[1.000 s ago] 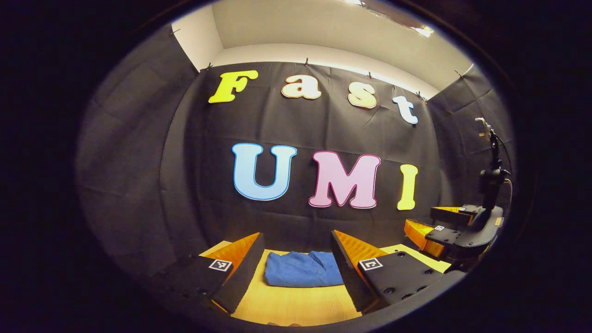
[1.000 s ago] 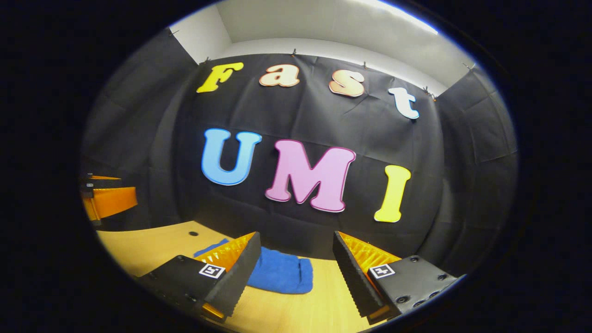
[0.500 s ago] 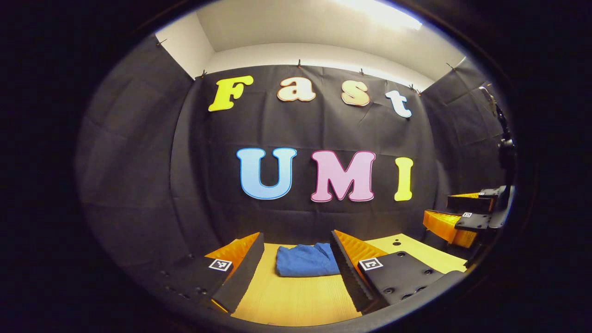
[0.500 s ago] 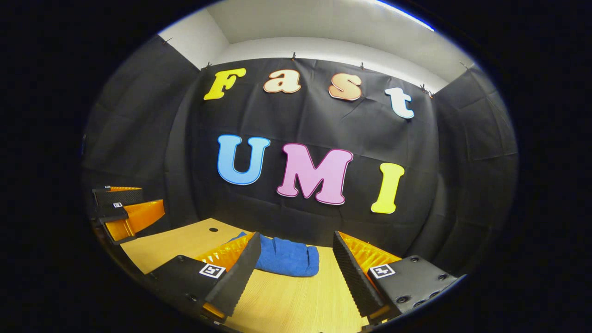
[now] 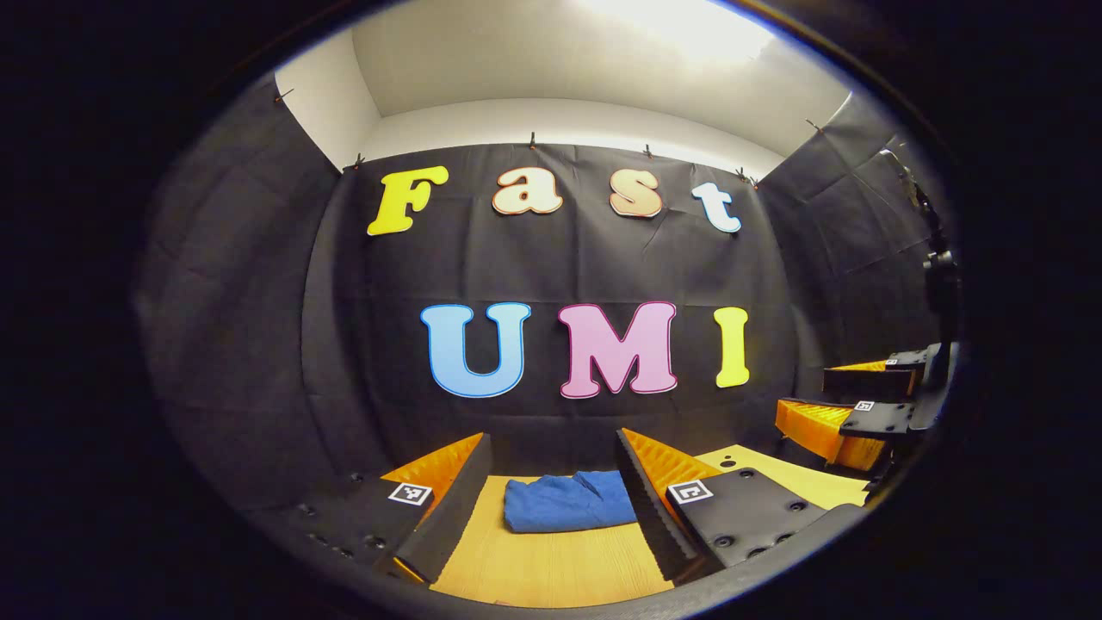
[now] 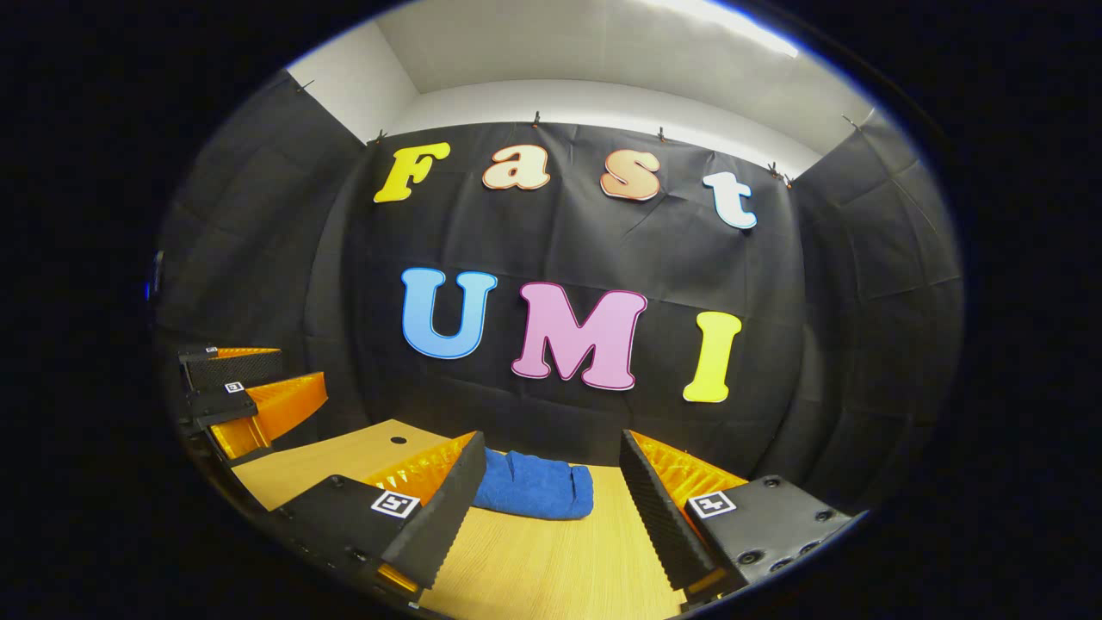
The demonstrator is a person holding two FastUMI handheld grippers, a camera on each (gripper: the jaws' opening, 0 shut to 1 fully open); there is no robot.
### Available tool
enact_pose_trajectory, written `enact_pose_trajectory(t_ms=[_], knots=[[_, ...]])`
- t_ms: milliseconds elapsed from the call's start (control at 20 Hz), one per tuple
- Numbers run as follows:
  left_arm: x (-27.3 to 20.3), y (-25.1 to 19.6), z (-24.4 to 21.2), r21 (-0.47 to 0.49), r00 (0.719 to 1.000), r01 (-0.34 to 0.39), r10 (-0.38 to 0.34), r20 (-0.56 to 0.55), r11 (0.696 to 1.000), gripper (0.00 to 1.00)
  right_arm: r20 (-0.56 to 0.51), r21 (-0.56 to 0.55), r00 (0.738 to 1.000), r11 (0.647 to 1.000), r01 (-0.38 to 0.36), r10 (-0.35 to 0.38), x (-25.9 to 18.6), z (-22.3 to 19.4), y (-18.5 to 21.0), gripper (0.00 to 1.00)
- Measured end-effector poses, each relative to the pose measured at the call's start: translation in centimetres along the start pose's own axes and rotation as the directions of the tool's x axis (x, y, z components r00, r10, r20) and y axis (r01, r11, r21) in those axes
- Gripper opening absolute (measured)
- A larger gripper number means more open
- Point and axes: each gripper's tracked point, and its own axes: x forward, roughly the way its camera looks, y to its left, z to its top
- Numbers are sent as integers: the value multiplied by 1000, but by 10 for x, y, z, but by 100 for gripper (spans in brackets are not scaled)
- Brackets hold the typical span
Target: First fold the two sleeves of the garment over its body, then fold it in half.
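Two hand-held grippers hang above the counter (image 5: 551,560), both with their jaws spread wide and nothing between them. Starting on the left, the left hand-held gripper (image 5: 551,495) looks straight down its fingers at the blue garment (image 5: 564,512), which lies ahead of it on the counter as a compact folded bundle, framed in the gap between the two fingers and touching neither. Farther over, to that gripper's right and raised off the counter, the right hand-held gripper (image 5: 848,405) shows side-on, its jaws likewise apart. In the right gripper view, the same bundle (image 6: 534,495) sits ahead and a little left of centre, partly behind the near finger, well clear of the right hand-held gripper (image 6: 551,499).

Judging by the small, thick shape, the sleeves look tucked in and the halving fold made, so the step in hand seems to be backing off and leaving the bundle as it is. To do that well, keep both sets of jaws parted and lift straight away, not across the cloth, so no edge is snagged and the top layer is not dragged open. If a corner has sprung up, press it flat from above, not by pinching.
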Motion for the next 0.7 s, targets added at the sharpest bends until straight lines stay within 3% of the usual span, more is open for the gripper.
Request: enact_pose_trajectory(t_ms=[700], knots=[[-5,14,-5,23,999,-37,38,-28,999,82,-25,60,1000,998,12,-11,-1,-5,-7,96]])
